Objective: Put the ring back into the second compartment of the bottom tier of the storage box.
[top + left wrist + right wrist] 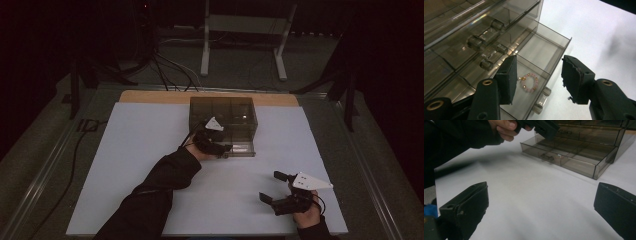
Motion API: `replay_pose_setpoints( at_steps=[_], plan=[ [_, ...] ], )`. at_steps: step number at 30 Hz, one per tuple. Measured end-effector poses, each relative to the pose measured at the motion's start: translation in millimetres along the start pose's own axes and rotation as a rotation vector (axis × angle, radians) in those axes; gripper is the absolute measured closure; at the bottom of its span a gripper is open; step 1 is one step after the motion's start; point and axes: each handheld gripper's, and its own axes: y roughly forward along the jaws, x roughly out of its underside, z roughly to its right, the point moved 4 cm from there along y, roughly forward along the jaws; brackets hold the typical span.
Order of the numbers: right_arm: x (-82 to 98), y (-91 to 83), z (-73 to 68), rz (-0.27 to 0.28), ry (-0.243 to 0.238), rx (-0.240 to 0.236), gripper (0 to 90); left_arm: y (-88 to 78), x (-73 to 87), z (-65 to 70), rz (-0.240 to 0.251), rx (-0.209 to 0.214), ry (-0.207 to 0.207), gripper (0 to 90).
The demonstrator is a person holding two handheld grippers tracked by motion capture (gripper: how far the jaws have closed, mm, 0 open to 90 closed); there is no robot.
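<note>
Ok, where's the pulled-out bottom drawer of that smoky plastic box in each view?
High view: the drawer juts from the box's base at centre, beside the left claw.
Left gripper view: it runs from centre to bottom, a pink bead ring inside.
Right gripper view: upper right, on the white mat.
Shared landmark: the drawer's front knob.

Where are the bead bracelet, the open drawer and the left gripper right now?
bead bracelet [529, 82]: left gripper view, on its pink bead ring.
open drawer [565, 44]: left gripper view, on its clear side wall.
left gripper [537, 80]: left gripper view, midway between its open fingertips.
</note>
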Motion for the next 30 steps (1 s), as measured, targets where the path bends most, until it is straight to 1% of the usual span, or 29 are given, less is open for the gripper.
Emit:
replay_pose_setpoints(
  at_steps=[1,3,5,7,8,9,10,11,13,14,15,16,19,21,24,26,29,30],
  plan=[
    [0.3,0.4,0.1,-0.002,0.000,-0.002,0.0,-1.4,0.4,1.2,-0.003,0.015,-0.002,46.0],
    [0.1,0.6,0.2,0.001,0.004,-0.005,0.0,-2.6,0.1,2.1,-0.006,0.008,0.001,42.8],
    [0.1,0.5,-0.2,0.003,0.008,-0.007,0.0,-5.1,-1.5,2.7,-0.004,0.020,0.001,38.2],
    [0.1,0.2,-0.7,0.002,0.002,-0.006,0.0,-5.8,-2.8,3.0,-0.013,0.026,-0.003,30.4],
    [0.0,0.1,-0.7,0.004,0.002,-0.007,0.0,-5.9,-3.3,3.1,-0.022,0.030,-0.002,28.1],
    [-0.2,-0.2,-0.9,0.006,0.003,-0.009,0.0,-6.1,-3.6,3.4,-0.030,0.041,0.000,24.9],
    [0.2,-0.5,-0.9,0.005,0.001,-0.009,0.0,-6.4,-3.8,3.8,-0.033,0.057,-0.003,19.5],
    [0.3,-0.9,-0.9,0.002,-0.003,-0.007,0.0,-6.8,-3.6,4.2,-0.028,0.077,-0.007,16.9],
    [-0.4,-2.0,-0.3,0.009,0.001,-0.005,0.0,-6.7,-2.9,6.0,-0.025,0.098,-0.018,12.6],
    [-1.0,-2.3,0.0,0.014,0.005,-0.004,0.0,-6.4,-2.1,7.1,-0.033,0.110,-0.012,8.2],
    [-1.0,-2.0,0.3,0.011,0.005,-0.005,0.0,-6.0,-1.3,8.2,-0.041,0.115,-0.005,5.0],
    [-1.1,-1.5,0.6,0.009,0.002,-0.004,0.0,-6.3,-1.0,8.8,-0.038,0.111,-0.005,2.7],
    [-2.1,-0.2,0.9,0.011,0.002,-0.006,0.0,-9.1,-0.9,9.7,-0.019,0.093,-0.014,0.5],
    [-1.9,1.0,0.6,0.003,-0.001,-0.006,0.0,-12.4,-0.4,9.3,-0.008,0.087,-0.016,0.5],
    [-2.6,0.8,-0.9,0.005,-0.006,-0.004,0.0,-16.4,2.2,8.8,-0.015,0.093,-0.029,0.5],
    [-2.6,0.6,-1.7,0.002,-0.011,-0.002,0.0,-19.1,3.8,9.6,-0.018,0.095,-0.022,0.5],
    [-3.0,0.3,-2.0,0.002,-0.011,0.001,0.0,-22.1,4.6,10.9,-0.035,0.123,-0.044,0.5],
    [-3.0,0.3,-2.0,0.002,-0.011,0.001,0.0,-22.1,4.6,10.9,-0.035,0.123,-0.044,0.5]
  ],
)
